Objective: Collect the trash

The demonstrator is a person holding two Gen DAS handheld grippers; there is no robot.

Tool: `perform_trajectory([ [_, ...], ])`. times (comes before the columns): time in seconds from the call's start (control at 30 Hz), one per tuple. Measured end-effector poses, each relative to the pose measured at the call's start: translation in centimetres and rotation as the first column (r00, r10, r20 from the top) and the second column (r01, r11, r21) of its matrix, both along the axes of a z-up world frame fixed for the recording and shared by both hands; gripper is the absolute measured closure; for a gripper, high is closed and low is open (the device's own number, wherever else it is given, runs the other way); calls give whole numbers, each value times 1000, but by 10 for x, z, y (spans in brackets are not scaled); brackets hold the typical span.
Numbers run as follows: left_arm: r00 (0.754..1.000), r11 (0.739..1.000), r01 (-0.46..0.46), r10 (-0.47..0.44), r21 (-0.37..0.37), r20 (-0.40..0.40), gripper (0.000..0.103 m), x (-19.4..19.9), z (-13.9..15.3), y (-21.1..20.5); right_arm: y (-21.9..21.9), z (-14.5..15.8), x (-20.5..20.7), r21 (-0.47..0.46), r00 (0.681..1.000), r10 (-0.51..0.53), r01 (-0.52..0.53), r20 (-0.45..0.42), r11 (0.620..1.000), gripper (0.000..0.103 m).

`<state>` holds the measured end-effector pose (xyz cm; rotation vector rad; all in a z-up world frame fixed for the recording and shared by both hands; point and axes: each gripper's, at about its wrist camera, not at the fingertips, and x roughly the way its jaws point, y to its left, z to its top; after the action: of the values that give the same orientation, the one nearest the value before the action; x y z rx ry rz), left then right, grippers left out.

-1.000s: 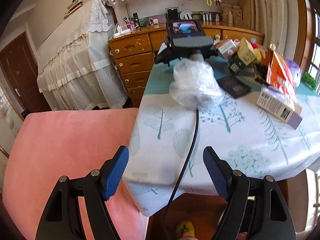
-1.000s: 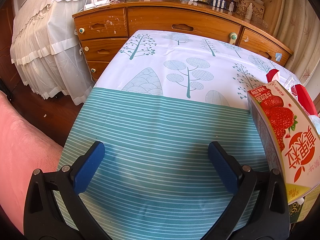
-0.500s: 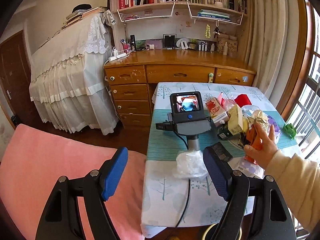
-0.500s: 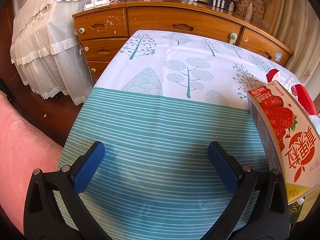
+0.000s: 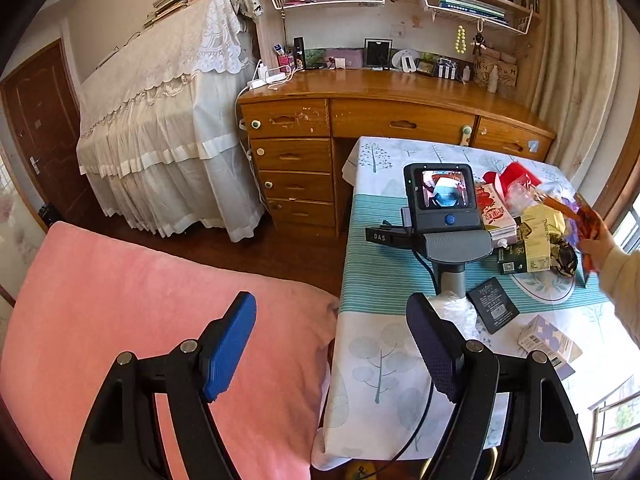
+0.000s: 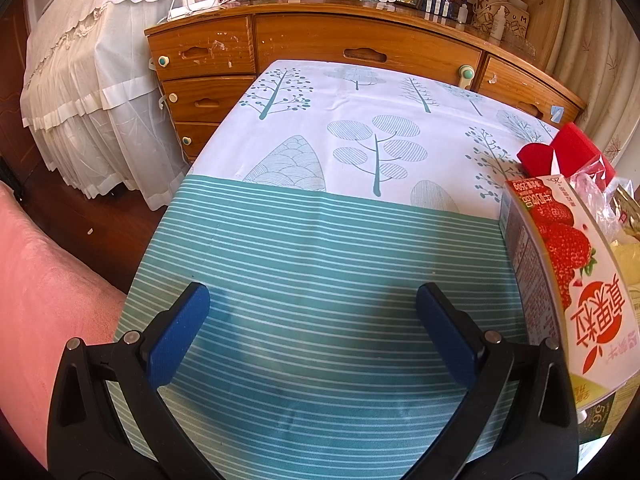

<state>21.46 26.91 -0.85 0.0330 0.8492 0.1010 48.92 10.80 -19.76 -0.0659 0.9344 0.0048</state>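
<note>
A: Your left gripper (image 5: 332, 344) has pulled up and back from the table (image 5: 384, 384) in the last second. A moment ago it hung just over the near edge; now it looks down on the whole tabletop, with the pink cushion (image 5: 120, 304) under its left finger. Its jaws stand wide with nothing between them.

B: And the right one?

A: Your right gripper (image 6: 312, 328) hasn't shifted. It sits on the striped band of the tablecloth, jaws spread wide, holding nothing, with the strawberry carton (image 6: 568, 280) just beside its right finger.

B: Where's the trash, then?

A: Heaped on the far right of the table: the carton, a red box (image 5: 514, 174), a yellow packet (image 5: 538, 236), crinkled wrappers. A dark booklet (image 5: 492, 304) and a small box (image 5: 548, 340) lie nearer you, apart from the heap. Your bare hand (image 5: 598, 246) (not a gripper) is at the heap, holding an orange wrapper (image 5: 588, 216).

B: So nothing collected by the grippers?

A: Judging by this, no. You look to be sorting by hand, and the left gripper's retreat gives you a wider view.
</note>
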Motion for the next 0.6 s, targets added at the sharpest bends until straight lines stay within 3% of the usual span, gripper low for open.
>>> perform_trajectory([
  [0.43,984,984,-174,173,29,35,24,0,14,-85,0,0,1,0,1000,0,0,0,1000,1],
  [0.6,963,963,-268,267,41,34,24,0,15,-81,0,0,0,0,1000,0,0,0,1000,1],
])
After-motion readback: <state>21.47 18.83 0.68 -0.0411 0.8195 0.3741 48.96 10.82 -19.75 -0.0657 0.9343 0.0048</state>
